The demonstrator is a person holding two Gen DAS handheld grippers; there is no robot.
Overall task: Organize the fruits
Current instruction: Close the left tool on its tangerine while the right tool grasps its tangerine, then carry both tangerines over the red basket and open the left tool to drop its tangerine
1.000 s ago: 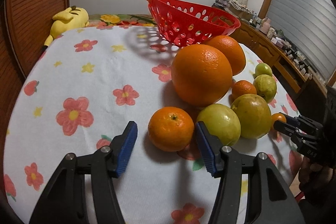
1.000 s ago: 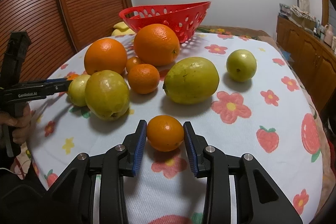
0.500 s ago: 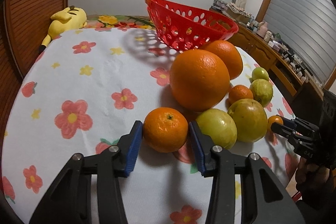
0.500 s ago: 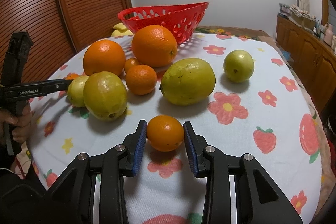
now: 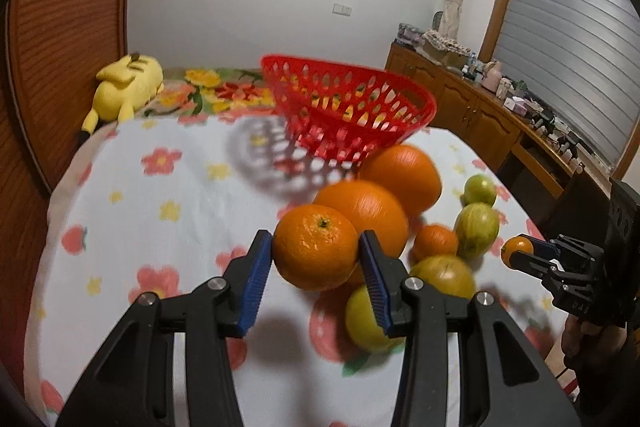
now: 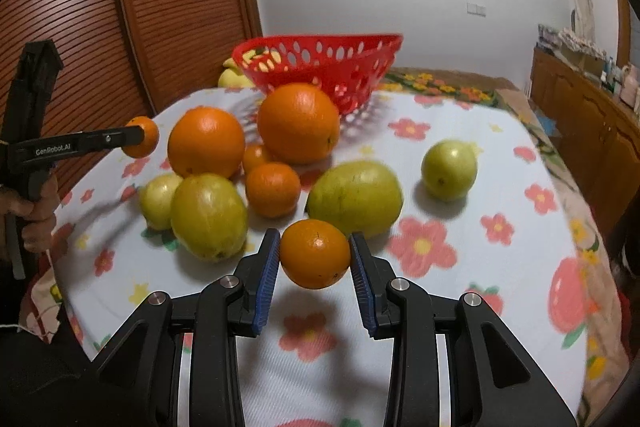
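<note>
My left gripper [image 5: 316, 251] is shut on a small orange [image 5: 315, 247] and holds it above the flowered tablecloth. My right gripper [image 6: 315, 254] is shut on another small orange [image 6: 315, 253], lifted off the cloth. A red perforated basket [image 5: 348, 111] stands at the far side; it also shows in the right wrist view [image 6: 320, 63]. Two big oranges [image 6: 298, 123] [image 6: 206, 142], two more small oranges [image 6: 273, 189] and several green fruits [image 6: 355, 198] lie in a cluster before the basket.
A yellow plush toy [image 5: 126, 89] lies at the table's far left edge. A wooden slatted door [image 6: 160, 7] stands behind the table. A wooden sideboard [image 5: 480, 111] with clutter runs along the right. The other gripper shows in each view [image 5: 560, 267] [image 6: 72, 147].
Both grippers closed on their small oranges and lifted them off the cloth. The left one rose and tilted up, so the basket sits lower in its view.
</note>
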